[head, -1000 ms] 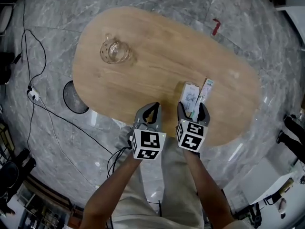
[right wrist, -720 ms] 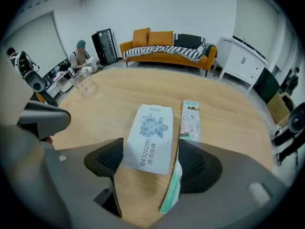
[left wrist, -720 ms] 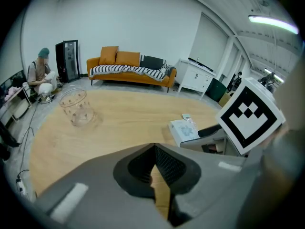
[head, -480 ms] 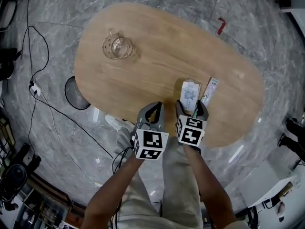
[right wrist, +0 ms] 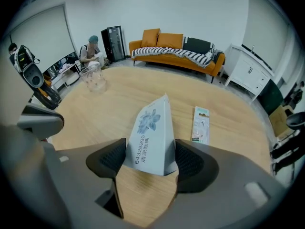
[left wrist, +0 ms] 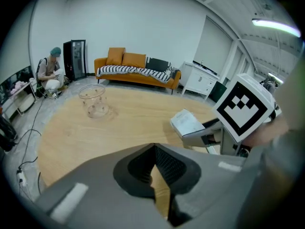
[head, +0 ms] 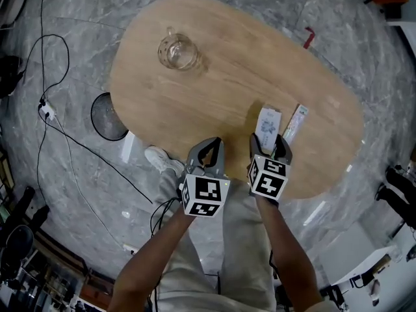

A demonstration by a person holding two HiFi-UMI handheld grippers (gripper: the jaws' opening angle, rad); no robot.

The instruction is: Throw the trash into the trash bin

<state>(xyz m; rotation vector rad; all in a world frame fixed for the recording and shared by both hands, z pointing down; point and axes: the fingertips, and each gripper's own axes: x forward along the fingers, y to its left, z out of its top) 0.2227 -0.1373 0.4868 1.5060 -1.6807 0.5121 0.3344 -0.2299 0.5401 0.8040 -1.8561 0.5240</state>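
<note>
Your right tool, jaws wide, had just begun closing around the white-and-blue tissue pack lying by the oval wooden desk's near edge, not yet squeezing it, so pick-up was only starting; your left tool hovered shut and empty off that edge.

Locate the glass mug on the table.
In the head view the glass mug stands alone near the wooden table's far left end, apart from the tissue pack.

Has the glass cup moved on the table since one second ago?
No. The glass cup stands by the same left end of the wooden table; only the head camera shifted, so both slid right and up together.
</note>
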